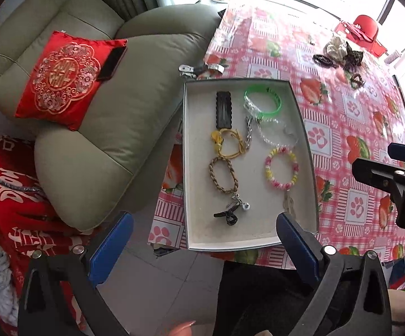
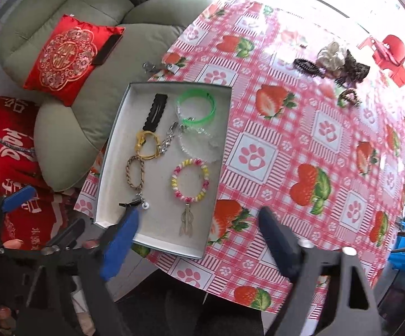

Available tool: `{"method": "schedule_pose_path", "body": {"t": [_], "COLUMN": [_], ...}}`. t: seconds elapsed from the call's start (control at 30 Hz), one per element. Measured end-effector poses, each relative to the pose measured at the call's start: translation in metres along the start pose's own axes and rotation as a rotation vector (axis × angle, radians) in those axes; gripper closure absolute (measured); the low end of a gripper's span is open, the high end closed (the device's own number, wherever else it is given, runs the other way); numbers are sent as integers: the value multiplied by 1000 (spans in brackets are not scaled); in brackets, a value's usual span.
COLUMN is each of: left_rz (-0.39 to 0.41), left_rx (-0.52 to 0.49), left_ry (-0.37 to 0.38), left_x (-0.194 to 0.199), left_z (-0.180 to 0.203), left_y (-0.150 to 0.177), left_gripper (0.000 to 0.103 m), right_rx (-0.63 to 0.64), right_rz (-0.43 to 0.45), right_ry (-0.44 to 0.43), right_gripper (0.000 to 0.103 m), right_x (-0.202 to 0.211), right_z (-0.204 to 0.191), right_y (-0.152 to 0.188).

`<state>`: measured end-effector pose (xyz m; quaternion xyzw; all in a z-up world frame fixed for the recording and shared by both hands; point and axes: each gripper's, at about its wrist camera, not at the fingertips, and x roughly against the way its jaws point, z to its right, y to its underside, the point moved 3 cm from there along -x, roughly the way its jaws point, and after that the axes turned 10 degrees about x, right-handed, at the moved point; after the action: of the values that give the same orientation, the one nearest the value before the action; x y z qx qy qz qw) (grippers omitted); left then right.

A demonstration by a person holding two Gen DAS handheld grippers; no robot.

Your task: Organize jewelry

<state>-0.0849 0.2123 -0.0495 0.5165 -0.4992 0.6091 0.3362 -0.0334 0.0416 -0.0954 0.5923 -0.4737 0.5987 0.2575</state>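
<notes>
A shallow grey box (image 1: 199,240) (image 2: 101,196) lies on the strawberry tablecloth at the table's near left edge. It holds a black hair clip (image 1: 224,109) (image 2: 155,112), a green bangle (image 1: 269,95) (image 2: 202,106), a clear bead bracelet (image 1: 275,134), a yellow cord bracelet (image 1: 230,145), a brown braided bracelet (image 1: 222,176) (image 2: 134,173) and a pink-yellow bead bracelet (image 1: 282,168) (image 2: 190,179). My left gripper (image 1: 204,240) is open and empty over the box's near edge. My right gripper (image 2: 199,240) is open and empty at the box's near right corner.
Scrunchies and hair claws (image 1: 339,53) (image 2: 334,61) lie on the far right of the table. A keyring (image 1: 199,68) (image 2: 160,67) lies behind the box. A green armchair (image 1: 90,112) with a red cushion (image 1: 62,78) stands left of the table.
</notes>
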Motion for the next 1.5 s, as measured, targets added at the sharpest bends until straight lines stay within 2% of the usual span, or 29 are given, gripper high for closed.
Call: {"method": "schedule_pose_path", "body": {"t": [0.47, 0.77, 1.5], "left_rz": [45, 51, 51], "left_rx": [13, 10, -11], "left_ry": [-4, -14, -13], "left_x": [24, 28, 29], "left_z": [-2, -4, -2], "left_y": [-7, -7, -4], "left_gripper": [0, 0, 0], "right_rx": [-15, 38, 42], "right_rz": [94, 70, 69], "right_ry": [80, 122, 120], "right_gripper": [13, 13, 12], "right_x": [37, 40, 42], "right_z": [3, -8, -13], "right_y": [-3, 2, 3]}}
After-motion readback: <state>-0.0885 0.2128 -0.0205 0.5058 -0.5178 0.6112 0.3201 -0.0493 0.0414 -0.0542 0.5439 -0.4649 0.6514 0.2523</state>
